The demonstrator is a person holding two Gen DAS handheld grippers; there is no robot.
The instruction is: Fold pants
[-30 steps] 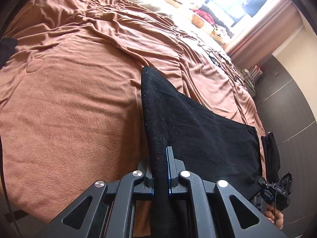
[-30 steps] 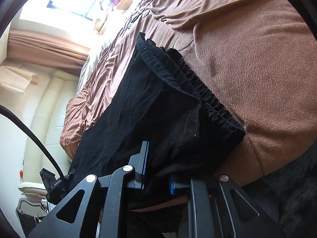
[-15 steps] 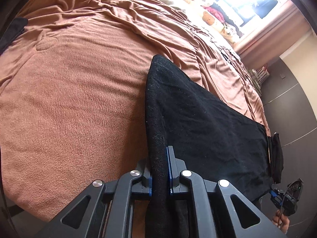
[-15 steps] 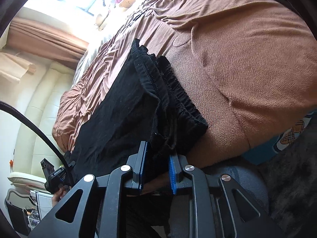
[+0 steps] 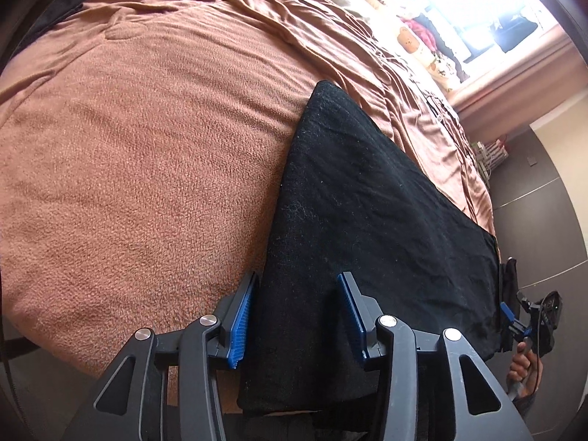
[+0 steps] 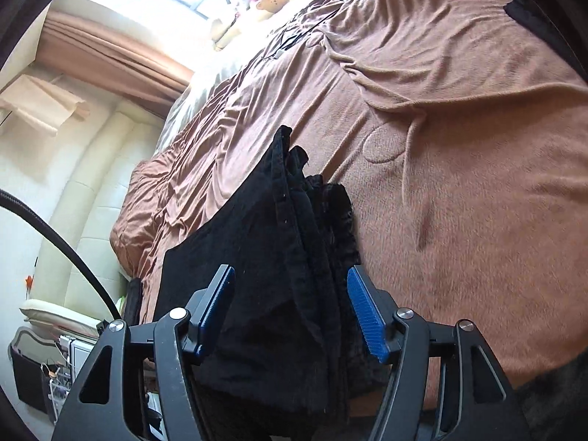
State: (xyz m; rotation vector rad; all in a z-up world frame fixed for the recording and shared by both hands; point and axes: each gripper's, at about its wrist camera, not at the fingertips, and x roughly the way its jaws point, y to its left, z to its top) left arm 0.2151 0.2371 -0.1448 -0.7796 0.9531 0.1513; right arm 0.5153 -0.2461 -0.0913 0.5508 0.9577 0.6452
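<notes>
Black pants (image 5: 367,220) lie flat along the near edge of a bed under a brown blanket (image 5: 147,147). My left gripper (image 5: 297,316) is open, its blue pads on either side of the leg end, which hangs over the bed edge. My right gripper (image 6: 290,312) is open too, its pads astride the bunched elastic waistband end (image 6: 312,242). The right gripper also shows far right in the left wrist view (image 5: 529,319), held by a hand.
The brown blanket (image 6: 459,147) covers the whole bed, wrinkled toward the far side. Stuffed toys (image 5: 415,40) sit by a bright window. A dark wardrobe (image 5: 544,220) stands to the right. A cream padded headboard (image 6: 73,202) and curtain (image 6: 110,55) are at left.
Both grippers were shut on the pants and have opened. The pants have been lowered onto the bed edge and now lie flat.
</notes>
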